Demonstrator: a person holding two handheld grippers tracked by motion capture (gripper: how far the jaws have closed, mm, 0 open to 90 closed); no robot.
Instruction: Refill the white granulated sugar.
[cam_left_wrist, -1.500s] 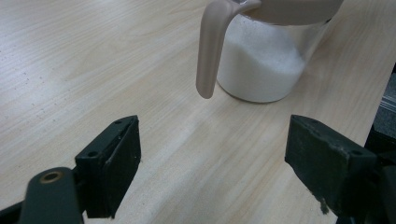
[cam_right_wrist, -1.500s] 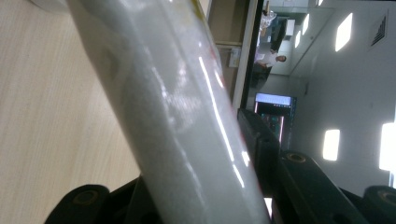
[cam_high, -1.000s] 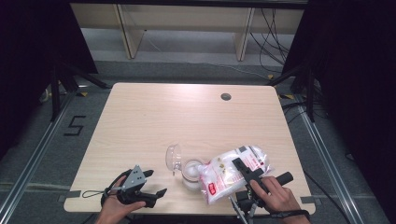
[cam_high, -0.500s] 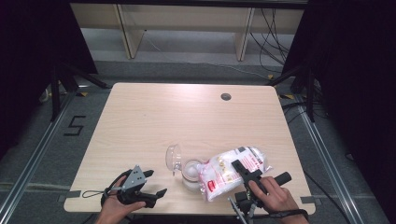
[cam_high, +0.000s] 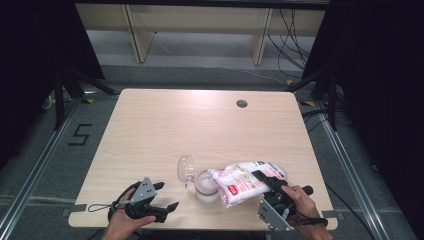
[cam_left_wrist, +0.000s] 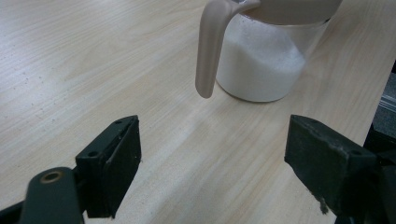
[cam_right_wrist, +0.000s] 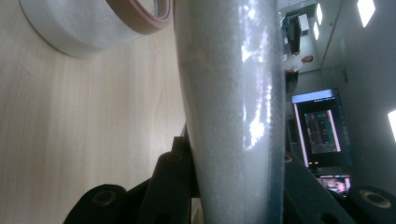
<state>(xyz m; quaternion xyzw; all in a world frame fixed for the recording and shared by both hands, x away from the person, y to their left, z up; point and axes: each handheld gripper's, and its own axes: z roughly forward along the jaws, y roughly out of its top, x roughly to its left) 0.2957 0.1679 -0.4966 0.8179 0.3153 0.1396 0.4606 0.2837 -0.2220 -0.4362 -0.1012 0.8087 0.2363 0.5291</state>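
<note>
The right gripper (cam_high: 270, 184) has just closed its jaws on the white refill bag (cam_high: 242, 177), tilted over the open jar (cam_high: 206, 184); the left gripper (cam_high: 162, 196) gapes wide, empty.

The high view is evenly lit from above: the pale bench (cam_high: 165, 130) is bright, its surroundings fall into near-black, and shadows are soft and short. Detail there is slightly soft. In the left gripper view the near black parts blur while the wood grain stays crisp. In the right gripper view the bag (cam_right_wrist: 233, 107) carries streaky white glare, and the far ceiling lights burn out.
</note>
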